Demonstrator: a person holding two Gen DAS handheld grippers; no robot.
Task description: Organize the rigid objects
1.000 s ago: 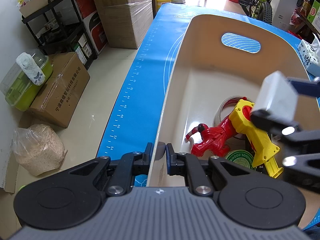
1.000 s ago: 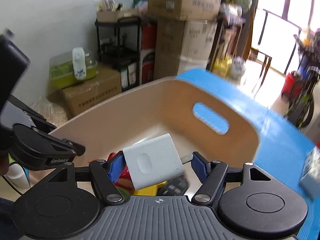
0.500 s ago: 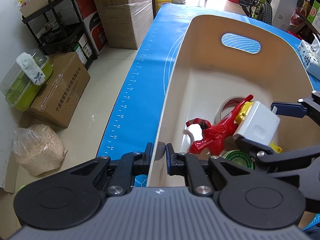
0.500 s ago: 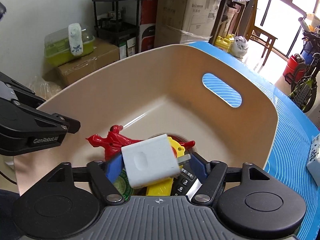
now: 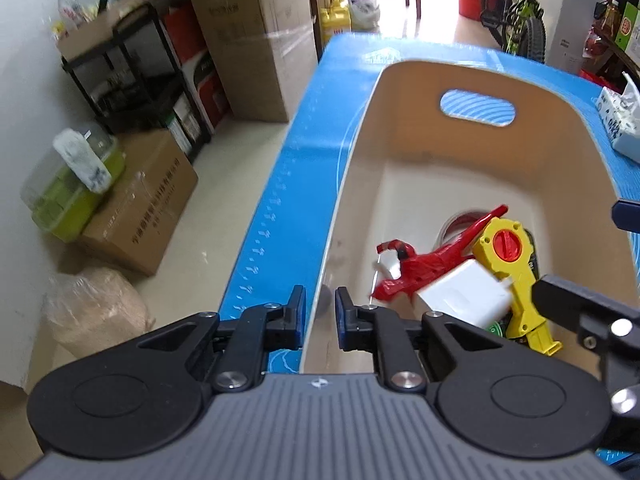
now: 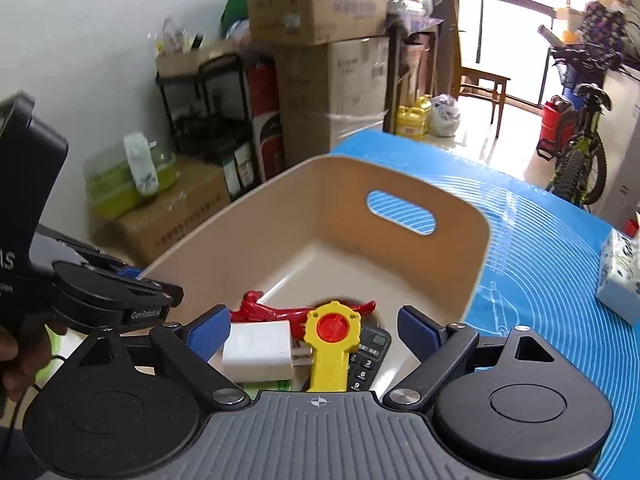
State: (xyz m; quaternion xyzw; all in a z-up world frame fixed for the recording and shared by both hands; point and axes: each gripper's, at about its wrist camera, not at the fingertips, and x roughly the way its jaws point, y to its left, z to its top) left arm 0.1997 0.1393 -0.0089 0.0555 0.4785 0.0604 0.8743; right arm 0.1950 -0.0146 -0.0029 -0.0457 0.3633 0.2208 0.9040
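A beige bin [image 5: 480, 76] stands on the blue mat [image 5: 280, 200]. My left gripper [image 5: 320, 308] is closed over the bin's left wall near its rim, and its jaws are starting to open. In the bin lie a white charger [image 6: 258, 346], a red figure [image 6: 280, 312], a yellow tool with a red knob [image 6: 330, 332], a keypad device [image 6: 368, 356] and a tape roll [image 5: 456, 224]. My right gripper [image 6: 314, 326] hovers over the bin's near end. Its jaws are opening wide and touch nothing. The charger [image 5: 464, 296] rests free on the red figure [image 5: 420, 268].
A tissue pack [image 6: 620, 272] lies on the mat to the right of the bin. Off the table's left edge, cardboard boxes [image 5: 136, 208], a black rack [image 5: 140, 80] and a green container [image 5: 68, 196] crowd the floor. A bicycle [image 6: 580, 160] stands at the back right.
My right gripper let go of the white charger, which dropped into the bin onto the toys. That gripper then widened and pulled back. The left gripper stayed on the bin wall.
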